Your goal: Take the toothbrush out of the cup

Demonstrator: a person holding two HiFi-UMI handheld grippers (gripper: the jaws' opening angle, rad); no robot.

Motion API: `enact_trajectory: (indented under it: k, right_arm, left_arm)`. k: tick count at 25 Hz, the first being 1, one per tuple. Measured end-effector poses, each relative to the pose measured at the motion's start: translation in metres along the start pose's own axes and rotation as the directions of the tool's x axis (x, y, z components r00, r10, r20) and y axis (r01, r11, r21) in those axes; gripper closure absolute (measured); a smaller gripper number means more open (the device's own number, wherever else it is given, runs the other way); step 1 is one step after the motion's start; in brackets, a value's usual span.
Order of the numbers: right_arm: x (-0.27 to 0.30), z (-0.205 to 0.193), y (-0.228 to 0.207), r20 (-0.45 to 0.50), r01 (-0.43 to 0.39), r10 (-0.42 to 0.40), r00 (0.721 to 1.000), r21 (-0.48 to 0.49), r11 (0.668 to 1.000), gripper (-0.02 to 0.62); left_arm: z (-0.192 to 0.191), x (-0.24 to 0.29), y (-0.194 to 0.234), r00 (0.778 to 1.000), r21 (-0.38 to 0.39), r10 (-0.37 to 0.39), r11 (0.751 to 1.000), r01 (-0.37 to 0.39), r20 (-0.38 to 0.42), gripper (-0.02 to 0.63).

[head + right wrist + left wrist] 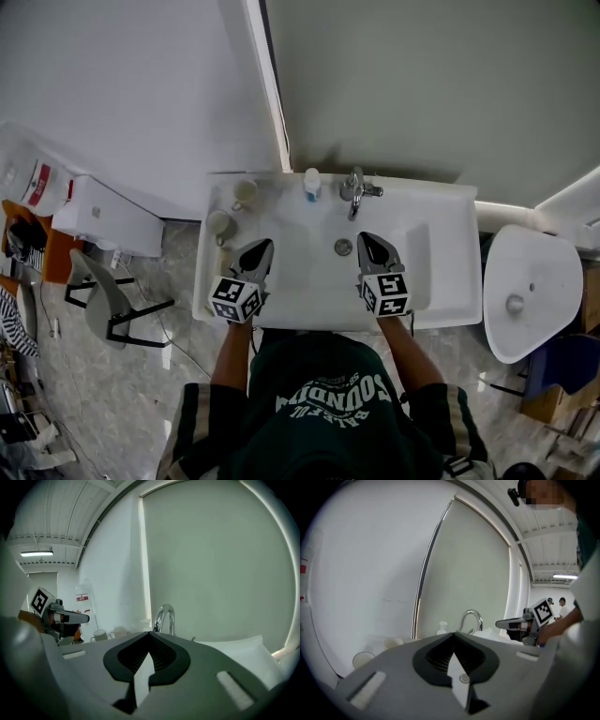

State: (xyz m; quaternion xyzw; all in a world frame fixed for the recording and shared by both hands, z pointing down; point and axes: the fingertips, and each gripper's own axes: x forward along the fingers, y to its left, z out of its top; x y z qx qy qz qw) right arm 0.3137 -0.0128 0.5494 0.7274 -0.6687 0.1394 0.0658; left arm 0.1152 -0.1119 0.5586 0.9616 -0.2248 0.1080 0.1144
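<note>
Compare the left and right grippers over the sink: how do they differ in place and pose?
The left gripper hangs over the left side of the basin, next to the two cups; the right gripper hangs right of the drain. In the head view the left gripper slants toward the right, the right gripper toward the left. Shared: both are shut and empty.

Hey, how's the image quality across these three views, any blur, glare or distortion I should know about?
Head view: sharp, even soft light, faint shadow behind the faucet. Left gripper view: heavy fisheye with dark corners; the pale cups look washed out and soft. Right gripper view: same fisheye; the ceiling lamp glows brightly.
</note>
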Motion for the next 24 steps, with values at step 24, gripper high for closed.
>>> enact_trajectory:
  k: [24]
  right_arm:
    - [0.002, -0.002, 0.010, 0.007, -0.027, 0.027, 1.000, 0.027, 0.999, 0.594]
  left_arm:
    - [-0.001, -0.008, 0.003, 1.000, -0.004, 0.011, 1.000, -0.011, -0.005, 0.555]
